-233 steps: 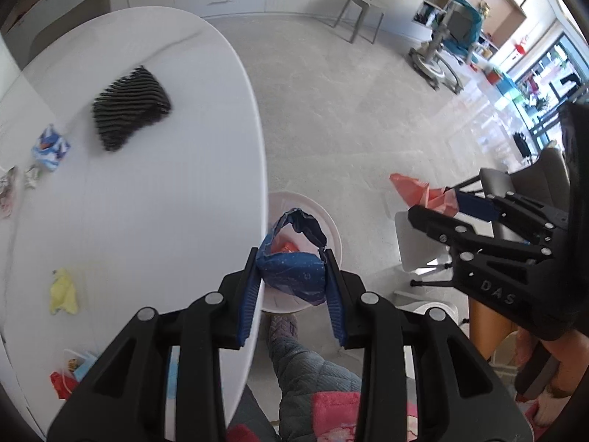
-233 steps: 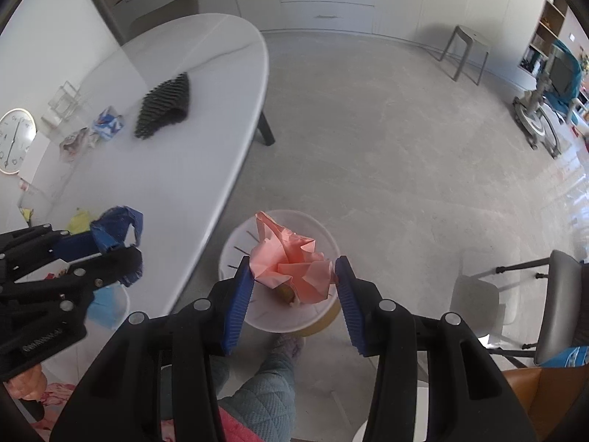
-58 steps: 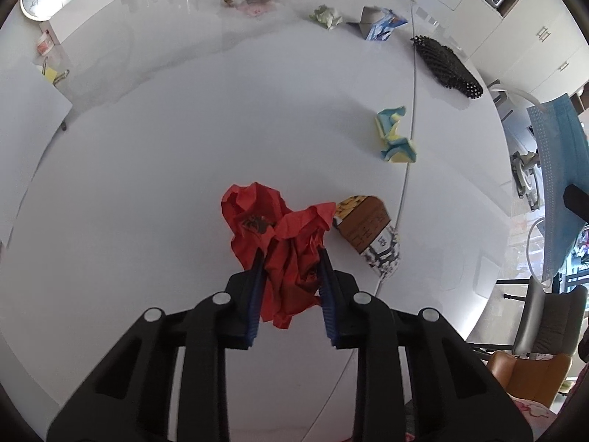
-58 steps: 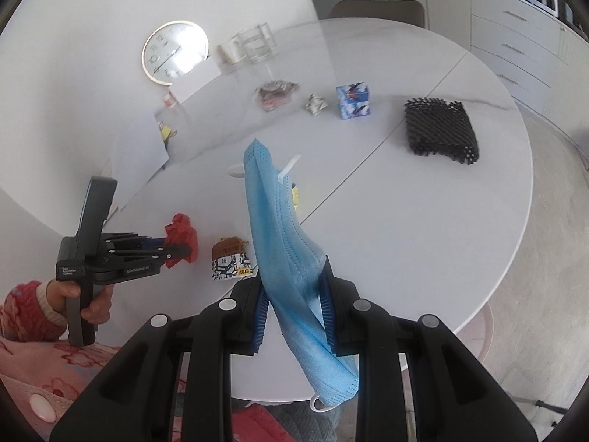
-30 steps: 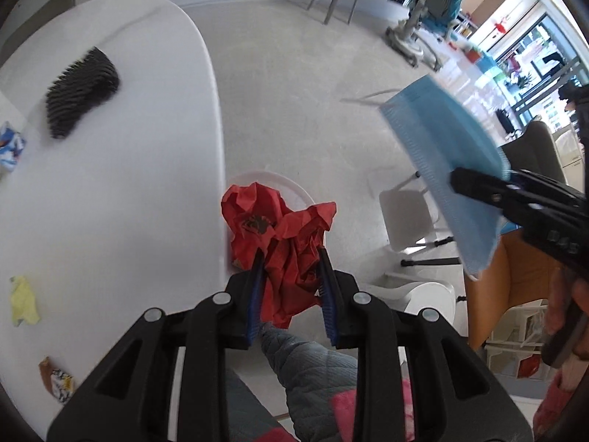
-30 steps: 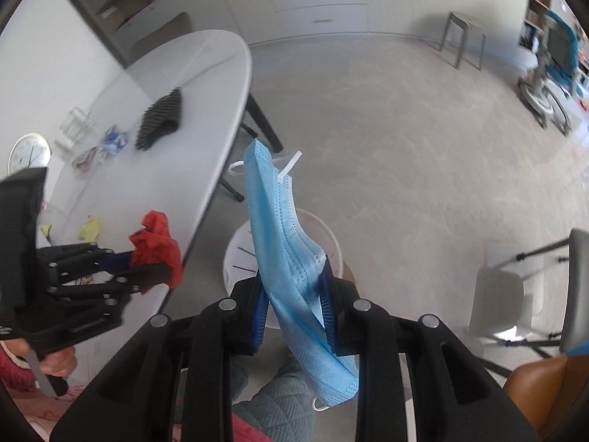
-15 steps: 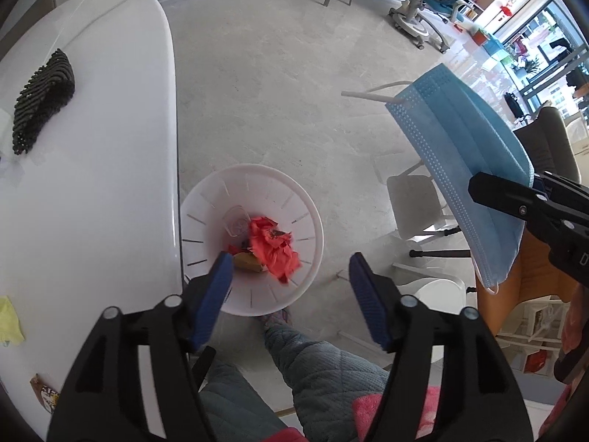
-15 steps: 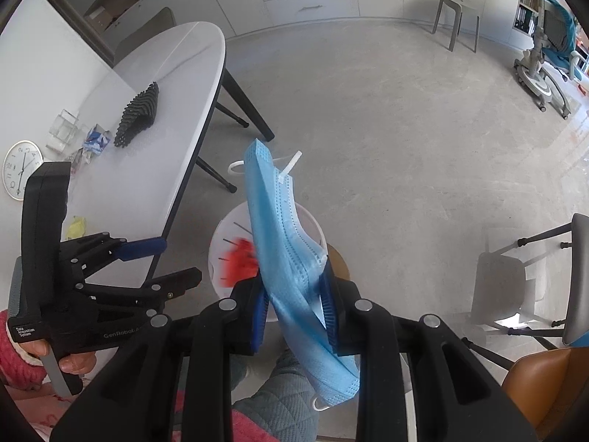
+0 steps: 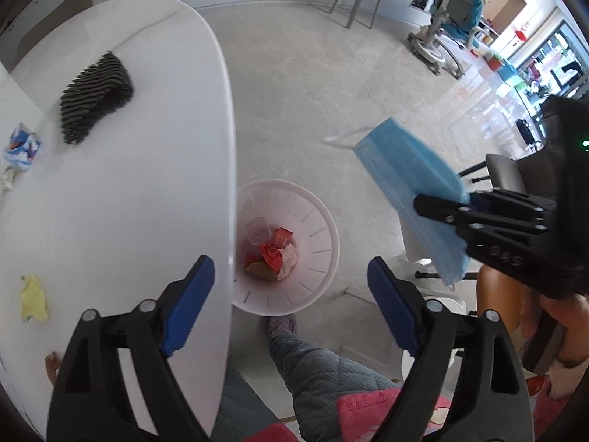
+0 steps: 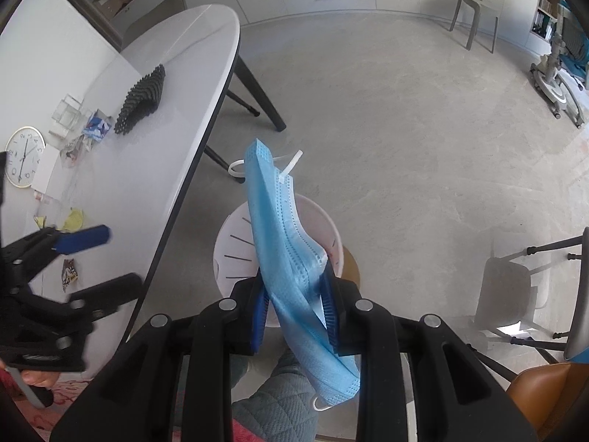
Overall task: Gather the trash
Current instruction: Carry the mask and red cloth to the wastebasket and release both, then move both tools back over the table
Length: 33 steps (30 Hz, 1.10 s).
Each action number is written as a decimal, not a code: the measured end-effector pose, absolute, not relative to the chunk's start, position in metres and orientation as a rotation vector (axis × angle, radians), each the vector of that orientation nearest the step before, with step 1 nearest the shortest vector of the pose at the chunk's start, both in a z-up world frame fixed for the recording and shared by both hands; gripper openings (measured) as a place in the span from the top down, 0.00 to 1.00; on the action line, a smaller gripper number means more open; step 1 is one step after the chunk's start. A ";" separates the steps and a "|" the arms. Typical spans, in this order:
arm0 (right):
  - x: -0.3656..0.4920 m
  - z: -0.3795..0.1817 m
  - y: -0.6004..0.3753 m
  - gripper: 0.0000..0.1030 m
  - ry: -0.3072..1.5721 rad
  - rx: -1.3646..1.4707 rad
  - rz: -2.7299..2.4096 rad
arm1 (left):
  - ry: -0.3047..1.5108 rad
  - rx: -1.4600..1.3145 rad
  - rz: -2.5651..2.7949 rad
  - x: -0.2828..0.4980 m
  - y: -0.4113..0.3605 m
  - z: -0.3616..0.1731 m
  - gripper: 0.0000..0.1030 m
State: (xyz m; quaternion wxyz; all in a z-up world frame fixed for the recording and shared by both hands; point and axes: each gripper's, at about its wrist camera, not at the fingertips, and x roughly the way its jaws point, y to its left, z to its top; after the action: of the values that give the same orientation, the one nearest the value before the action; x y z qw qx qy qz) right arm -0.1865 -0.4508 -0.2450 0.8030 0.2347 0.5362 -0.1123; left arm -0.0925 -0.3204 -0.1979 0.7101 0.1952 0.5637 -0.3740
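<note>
Gone from the left gripper is the crumpled red paper it clamped a second ago; that wad now lies at the bottom of the white wastebasket. Its jaws, pinched together then, are spreading and already stand wide, with nothing between the blue pads.

On the floor, the wastebasket sits just right of the white table edge, partly tucked under it in the left wrist view. Inside, besides the red paper, are a clear plastic cup, a pale crumpled wad, a small reddish packet and a brownish scrap.

Pressed tight on a blue face mask, the right gripper holds it by the middle; the mask sticks up far beyond the pads and hangs down below them, its white ear loops showing at both ends. From the right wrist view, the mask hangs over the wastebasket's opening. A second ago this gripper held the mask the same way but higher above the basket.

On the table remain a black ribbed mat at the far end, a blue-and-white wrapper at the left edge, a yellow scrap nearer, and a brown snack wrapper nearest. The person's quilted grey trouser leg shows below the basket.
</note>
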 end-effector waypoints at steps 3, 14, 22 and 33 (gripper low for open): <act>-0.173 -0.263 -0.444 0.73 1.182 0.493 -0.212 | 1.235 0.423 -0.786 -0.089 -0.305 -0.189 0.15; -0.126 -0.326 -0.412 0.48 1.311 0.449 -0.178 | 1.233 0.400 -0.696 -0.078 -0.269 -0.172 0.11; -0.118 -0.316 -0.400 0.19 1.298 0.429 -0.239 | 1.212 0.377 -0.669 -0.069 -0.239 -0.160 0.10; -0.129 -0.216 -0.371 0.03 1.159 0.364 -0.318 | 1.163 0.329 -0.670 -0.062 -0.215 -0.135 0.10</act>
State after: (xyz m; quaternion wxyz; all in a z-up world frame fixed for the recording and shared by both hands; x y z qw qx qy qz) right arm -0.1289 -0.3715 -0.2160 0.8094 0.1703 0.5420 -0.1486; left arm -0.0622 -0.2153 -0.1350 0.7708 0.1516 0.5362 -0.3089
